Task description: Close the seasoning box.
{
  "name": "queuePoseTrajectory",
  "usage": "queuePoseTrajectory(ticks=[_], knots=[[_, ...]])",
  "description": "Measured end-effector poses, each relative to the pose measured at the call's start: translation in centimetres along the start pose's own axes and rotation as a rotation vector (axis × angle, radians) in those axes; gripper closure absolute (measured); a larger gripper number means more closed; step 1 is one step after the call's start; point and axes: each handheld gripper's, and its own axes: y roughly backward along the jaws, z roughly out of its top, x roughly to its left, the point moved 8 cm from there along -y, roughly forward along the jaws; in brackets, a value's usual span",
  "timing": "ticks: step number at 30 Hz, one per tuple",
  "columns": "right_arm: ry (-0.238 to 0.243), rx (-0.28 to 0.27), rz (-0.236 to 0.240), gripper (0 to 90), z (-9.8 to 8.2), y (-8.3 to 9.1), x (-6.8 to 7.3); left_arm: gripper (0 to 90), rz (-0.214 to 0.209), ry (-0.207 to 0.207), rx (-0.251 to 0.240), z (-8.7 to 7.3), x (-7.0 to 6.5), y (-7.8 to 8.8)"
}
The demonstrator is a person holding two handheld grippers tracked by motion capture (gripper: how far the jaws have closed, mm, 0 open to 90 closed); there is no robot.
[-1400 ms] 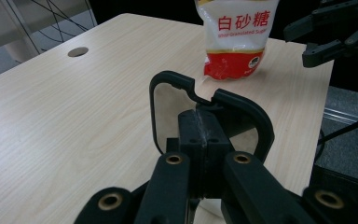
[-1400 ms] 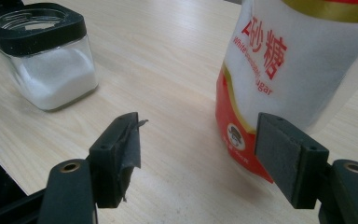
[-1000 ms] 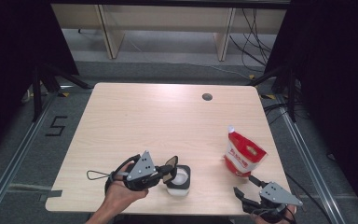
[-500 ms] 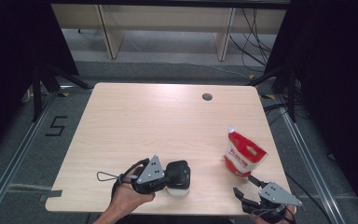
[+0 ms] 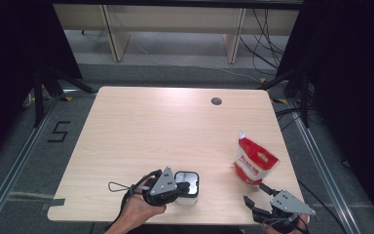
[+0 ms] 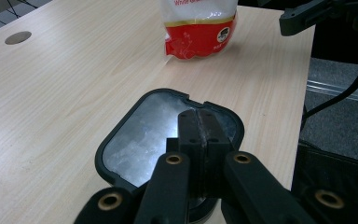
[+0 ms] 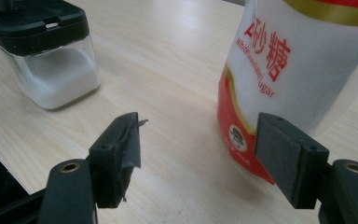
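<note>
A clear glass container (image 5: 193, 196) holding white grains, with a black-rimmed silvery lid (image 6: 144, 135), stands near the table's front edge. My left gripper (image 5: 182, 186) hovers right over that lid, jaws shut together with nothing between them (image 6: 199, 123); whether the tips touch the lid I cannot tell. A red and white sugar bag (image 5: 254, 163) stands upright to the right. My right gripper (image 5: 254, 192) is at the front right corner, open, its pads (image 7: 123, 149) short of the bag (image 7: 289, 70) and empty. The container (image 7: 51, 60) also shows in the right gripper view.
The light wooden table (image 5: 151, 126) has a round cable hole (image 5: 216, 101) at the back right. Its front edge lies just behind both grippers, with dark floor and rails around. My right gripper (image 6: 307, 16) shows beyond the bag (image 6: 198, 32) in the left gripper view.
My left hand has moved right and down from beside the container to over its lid, jaws staying shut. The right gripper and the bag have not moved.
</note>
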Motion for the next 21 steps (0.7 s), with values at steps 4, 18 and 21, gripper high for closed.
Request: queuePoseTrajectory(ticks=[4,18,21], knots=[[0.003,-0.006,0.0,32.4,0.1,0.0,0.0,85.0,-0.003,0.018,-0.004,0.0,-0.1,0.1],[-0.003,-0.01,-0.005,32.3,0.1,0.1,0.0,52.6,0.015,0.112,-0.105,0.7,1.4,3.2],[0.022,-0.028,-0.014,32.2,0.3,0.0,-0.2,47.8,0.035,0.137,-0.107,0.1,1.7,4.0]])
